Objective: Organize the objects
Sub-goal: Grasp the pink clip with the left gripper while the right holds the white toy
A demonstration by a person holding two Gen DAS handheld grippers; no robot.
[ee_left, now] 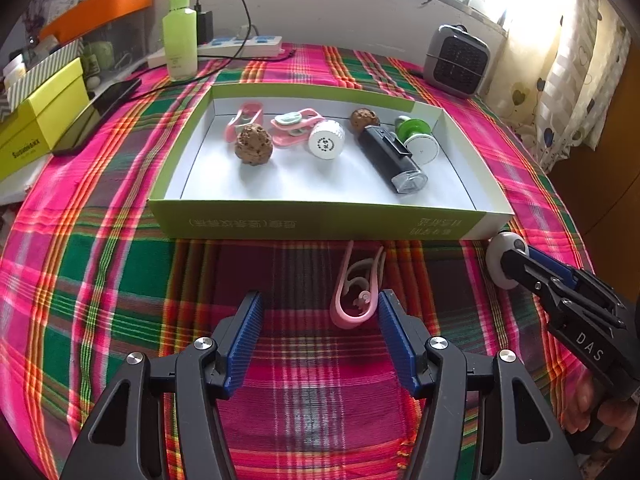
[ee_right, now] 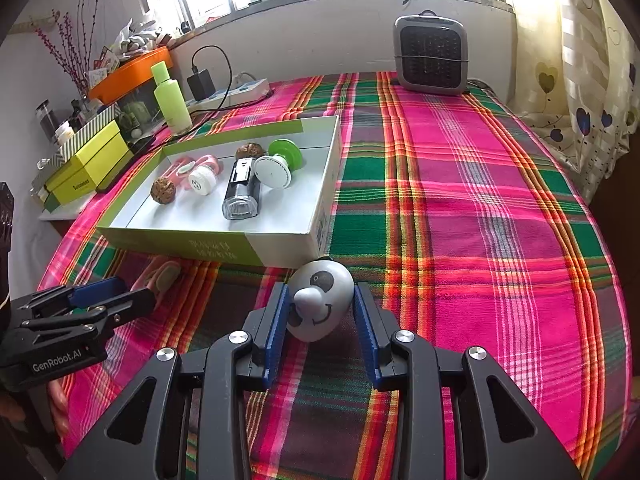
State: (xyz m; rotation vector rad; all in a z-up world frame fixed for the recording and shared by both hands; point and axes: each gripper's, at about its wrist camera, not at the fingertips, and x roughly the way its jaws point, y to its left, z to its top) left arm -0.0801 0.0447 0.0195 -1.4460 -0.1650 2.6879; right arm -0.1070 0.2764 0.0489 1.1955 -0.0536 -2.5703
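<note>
A green-and-white shallow box sits on the plaid cloth and holds two brown nuts, pink clips, a white round cap, a black device and a green-and-white spool. A pink clip lies on the cloth just in front of the box, beside the right fingertip of my left gripper, which is open and empty. My right gripper has its jaws on both sides of a white panda-face toy at the box's near right corner; I cannot tell whether the pads press it.
A grey heater stands at the back. A green bottle, a power strip with a charger, a yellow box and a phone sit at the left. Curtains hang on the right.
</note>
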